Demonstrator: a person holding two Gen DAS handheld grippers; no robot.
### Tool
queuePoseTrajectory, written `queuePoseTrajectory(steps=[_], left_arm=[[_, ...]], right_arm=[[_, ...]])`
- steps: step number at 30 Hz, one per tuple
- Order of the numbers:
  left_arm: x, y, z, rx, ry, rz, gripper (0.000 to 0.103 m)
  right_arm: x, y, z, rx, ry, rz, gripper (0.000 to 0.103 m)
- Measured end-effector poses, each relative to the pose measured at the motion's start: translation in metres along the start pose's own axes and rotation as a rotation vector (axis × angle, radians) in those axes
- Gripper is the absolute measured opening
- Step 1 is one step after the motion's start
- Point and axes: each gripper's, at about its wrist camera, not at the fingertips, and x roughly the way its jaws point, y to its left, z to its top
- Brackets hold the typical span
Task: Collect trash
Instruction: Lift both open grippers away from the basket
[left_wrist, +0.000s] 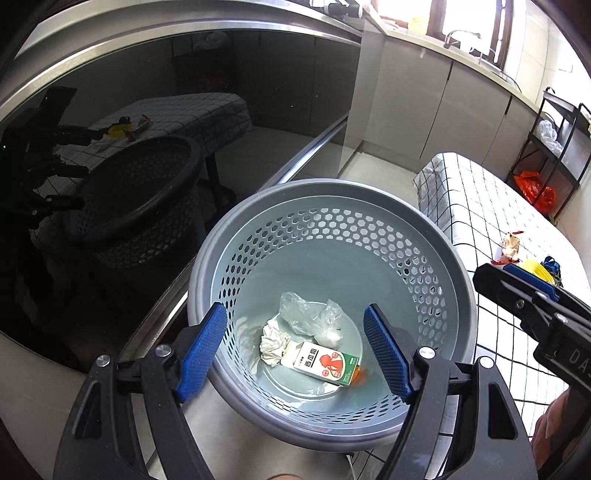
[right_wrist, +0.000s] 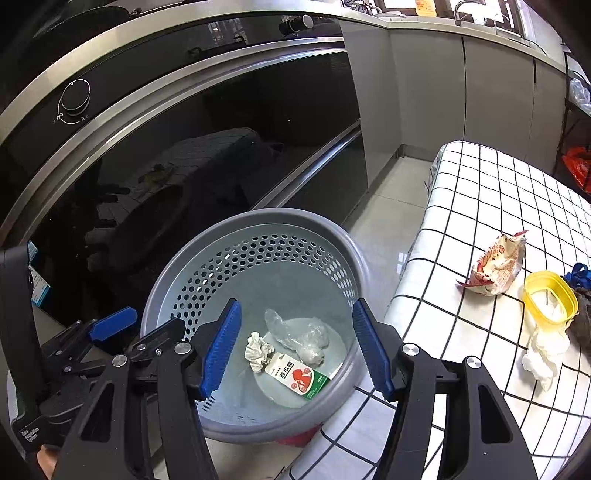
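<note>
Grey perforated round plastic bin (right_wrist: 255, 273) on floor beside checked-cloth table (right_wrist: 461, 206); white-green carton (right_wrist: 301, 374), crumpled paper, clear plastic already inside; torn red-white snack wrapper (right_wrist: 496, 266) left on table; right gripper (right_wrist: 295, 347), left gripper (left_wrist: 295, 350) over bin, jaws wide, nothing held; wrapper best pinched at raised crumpled edge, yellow tub avoided.

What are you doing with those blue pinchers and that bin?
A person is tidying up trash with two pinchers. Both the left gripper and the right gripper hang open and empty above the gray bin. Inside it lie a crumpled paper, a plastic bag and a small box. A snack wrapper and a white tissue are on the checkered table.
</note>
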Motion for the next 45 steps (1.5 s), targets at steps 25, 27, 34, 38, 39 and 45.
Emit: queuePoseTrajectory(steps=[25, 27, 34, 38, 39, 45], left_arm=[[-0.032, -0.092, -0.022, 0.156, -0.049, -0.135, 0.079], [-0.035, -0.104, -0.024, 0.172, -0.055, -0.153, 0.079], [-0.044, -0.146, -0.032, 0.21, -0.07, -0.219, 0.08], [-0.049, -0.171, -0.037, 0.239, -0.074, -0.252, 0.082], [-0.049, -0.177, -0.038, 0.247, -0.074, -0.258, 0.082], [-0.047, -0.209, -0.048, 0.292, -0.055, -0.292, 0.082]], right_arm=[[-0.112, -0.099, -0.09, 0.223, -0.069, -0.235, 0.065], [-0.127, -0.114, -0.101, 0.262, -0.075, -0.276, 0.065], [-0.18, -0.161, -0.141, 0.392, -0.118, -0.424, 0.068], [-0.204, -0.185, -0.162, 0.469, -0.138, -0.492, 0.073], [-0.209, -0.193, -0.166, 0.491, -0.14, -0.503, 0.073], [-0.224, -0.225, -0.183, 0.593, -0.147, -0.558, 0.073]])
